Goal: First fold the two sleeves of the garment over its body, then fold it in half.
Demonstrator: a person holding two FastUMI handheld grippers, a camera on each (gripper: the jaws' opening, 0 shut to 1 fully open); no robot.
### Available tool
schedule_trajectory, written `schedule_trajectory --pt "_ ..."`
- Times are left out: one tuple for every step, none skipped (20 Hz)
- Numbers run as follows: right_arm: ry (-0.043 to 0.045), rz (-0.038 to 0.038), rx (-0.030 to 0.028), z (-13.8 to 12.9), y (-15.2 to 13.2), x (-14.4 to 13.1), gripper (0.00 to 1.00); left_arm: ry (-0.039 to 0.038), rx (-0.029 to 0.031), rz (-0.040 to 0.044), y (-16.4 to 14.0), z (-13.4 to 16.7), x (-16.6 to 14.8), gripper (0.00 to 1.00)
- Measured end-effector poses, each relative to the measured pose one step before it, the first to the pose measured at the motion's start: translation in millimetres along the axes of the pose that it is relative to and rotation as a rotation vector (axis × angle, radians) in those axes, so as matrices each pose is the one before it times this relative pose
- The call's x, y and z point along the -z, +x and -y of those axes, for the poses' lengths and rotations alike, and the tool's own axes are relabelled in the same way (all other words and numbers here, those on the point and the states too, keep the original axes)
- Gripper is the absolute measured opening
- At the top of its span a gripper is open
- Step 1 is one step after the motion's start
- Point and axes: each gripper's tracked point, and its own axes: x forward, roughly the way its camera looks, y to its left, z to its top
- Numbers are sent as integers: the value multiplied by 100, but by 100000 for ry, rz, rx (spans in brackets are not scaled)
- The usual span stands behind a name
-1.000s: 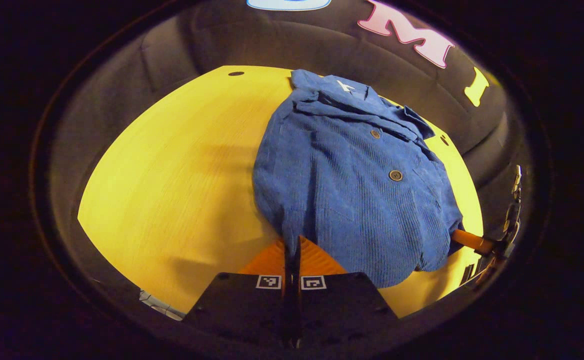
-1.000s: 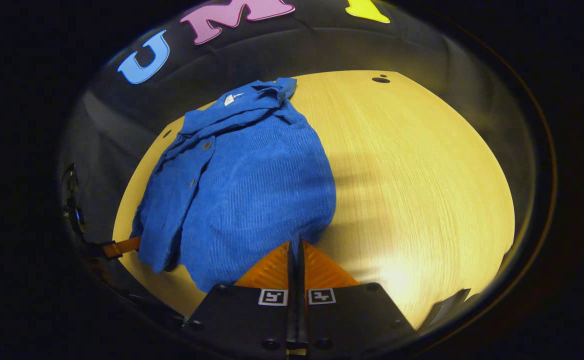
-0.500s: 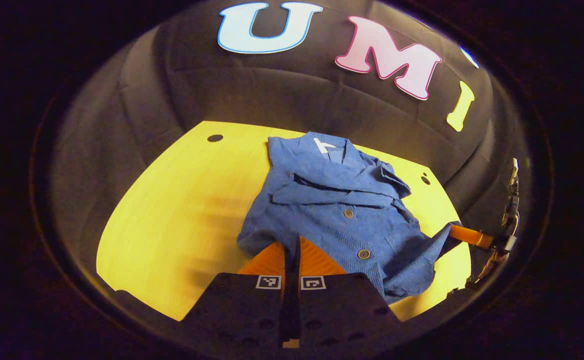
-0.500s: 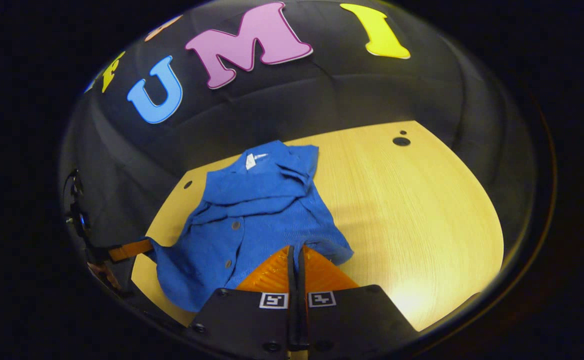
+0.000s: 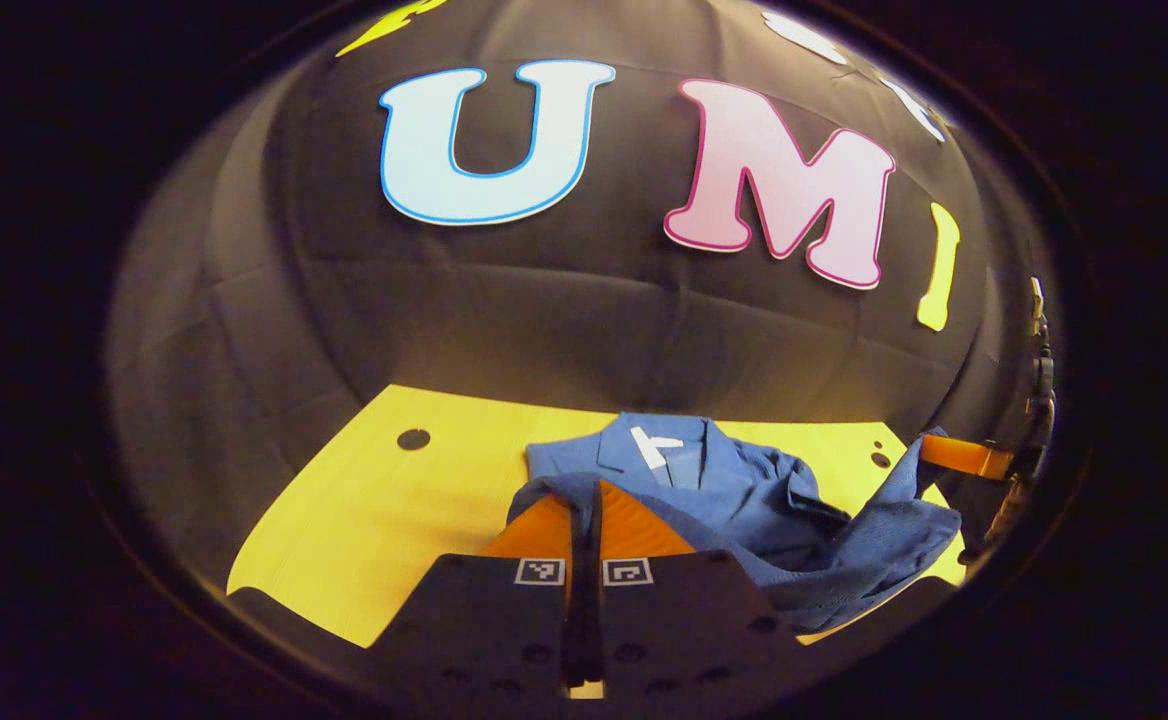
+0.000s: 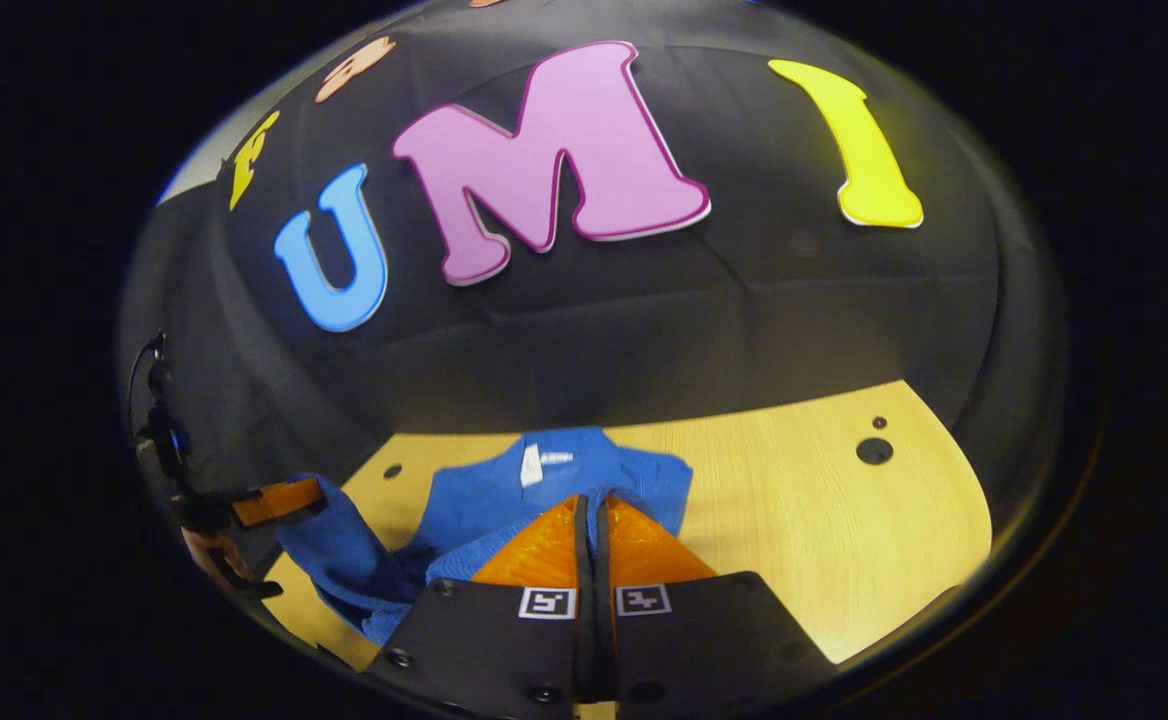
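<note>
In the left gripper view, the left hand-held gripper [image 5: 584,500] sits at the bottom centre of the frame, its two fingers pressed together on the near edge of the blue shirt [image 5: 744,500]. The shirt lies just right of centre in the lower part of the frame, on the yellow desk [image 5: 374,520]; its collar, with a white tag, lies farthest from the camera, toward the black wall. The hem side is raised off the desk and bunched into loose folds. At the right edge of the frame the right hand-held gripper [image 5: 929,452] holds the shirt's other lifted corner.

In the right gripper view, the right hand-held gripper [image 6: 589,515] is at the bottom centre, fingers closed to a thin slit with blue cloth caught between them. The shirt [image 6: 484,490] spreads across the lower centre and lower left of the frame, collar and tag just above the fingertips. At lower left the left hand-held gripper [image 6: 309,492] pinches a raised corner of the cloth. The desk [image 6: 824,520] runs bare to the lower right, with small dark holes [image 6: 874,450] near its far edge.
</note>
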Motion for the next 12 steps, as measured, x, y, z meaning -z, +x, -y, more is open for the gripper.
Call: schedule_trajectory --pt "595 2438 1119 601 1686 -1120 0 -1349 -300 7210 2330 -347 -1789 0" --pt "1655 1871 665 478 1748 -758 0 -1710 -1665 335 2030 -508 -363 0" --pt "1904 1432 679 431 1793 -739 0 -1106 -1614 1431 1620 -632 -402 0" --pt "1424 1400 1122 508 1712 -481 0 -59 -1251 2782 1899 -360 -340 0" --pt "332 1406 1375 620 1763 -420 0 1037 -1656 2050 2090 -395 -237 0" --pt "-664 1219 1875 785 1589 -62 0 1813 -902 1231 2161 -99 31 0" --pt "-865 787 1975 843 1777 153 0 1022 -114 348 2149 122 259 0" --pt "-305 269 1764 672 1737 161 0 -75 207 -986 2033 132 622 0" --pt "33 256 1721 673 1516 379 0 -315 -711 -297 1734 -128 828 0" --pt "-480 -72 2598 794 1575 646 0 707 -1617 582 1456 -122 715 0" --pt "-323 -1199 3310 947 1320 874 0 2359 -1491 1031 1158 -235 696 0" --pt "27 -1089 1525 476 969 1024 1 3522 -916 29 1038 -2 872 0"
